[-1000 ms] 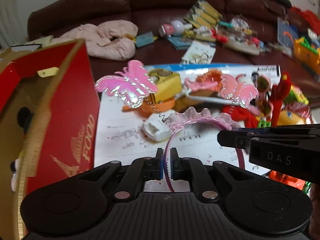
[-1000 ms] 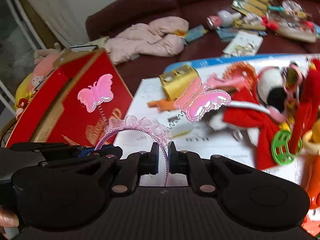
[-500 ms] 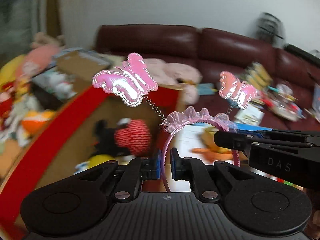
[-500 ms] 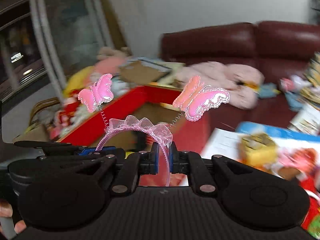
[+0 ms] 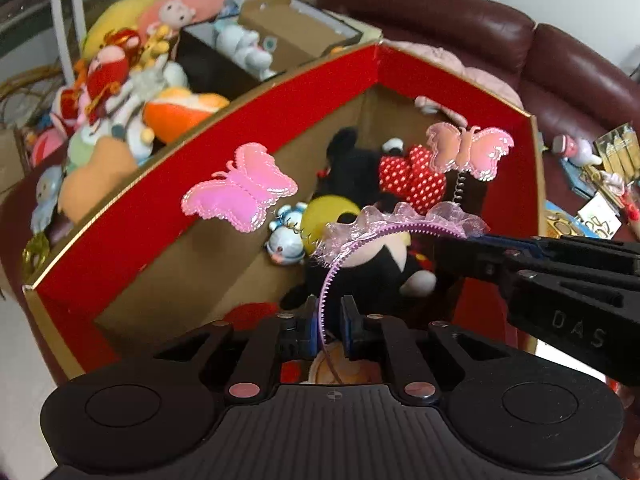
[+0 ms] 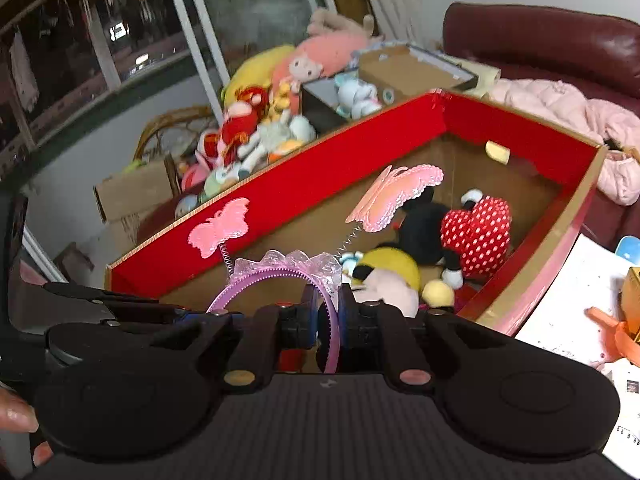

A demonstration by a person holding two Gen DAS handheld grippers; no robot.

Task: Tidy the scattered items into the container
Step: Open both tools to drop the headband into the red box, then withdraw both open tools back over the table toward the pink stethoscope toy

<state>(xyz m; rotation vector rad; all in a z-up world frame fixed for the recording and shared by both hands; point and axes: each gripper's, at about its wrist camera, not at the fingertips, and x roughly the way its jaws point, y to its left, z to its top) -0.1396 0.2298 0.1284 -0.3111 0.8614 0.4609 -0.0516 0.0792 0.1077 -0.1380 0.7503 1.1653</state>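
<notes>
The left gripper (image 5: 327, 322) is standing with its fingers slightly parted around one end of the pink butterfly headband (image 5: 360, 240); a thin gap is showing on either side of the band, so I cannot tell whether it is really pinching. The right gripper (image 6: 325, 324) is sitting clenched against the other end of the same headband (image 6: 280, 276), its pads pressing the band from both sides, and in the left wrist view it is reaching in from the right (image 5: 472, 248) beside the lace trim. The headband is hanging between the two tools above the open red box (image 5: 168, 200), its two spring-mounted butterflies (image 5: 240, 196) standing up over the box's interior. Below it, inside the box, a black plush mouse in a red polka-dot dress (image 6: 472, 232) is lying beside a yellow-and-pink plush (image 6: 384, 276) and a small blue-and-white figure (image 5: 286, 242). Beyond the far red wall a heap of soft toys (image 6: 256, 136) is piling up near a window, and a pink jacket (image 6: 568, 120) is lying on the dark red sofa (image 5: 560, 64).
</notes>
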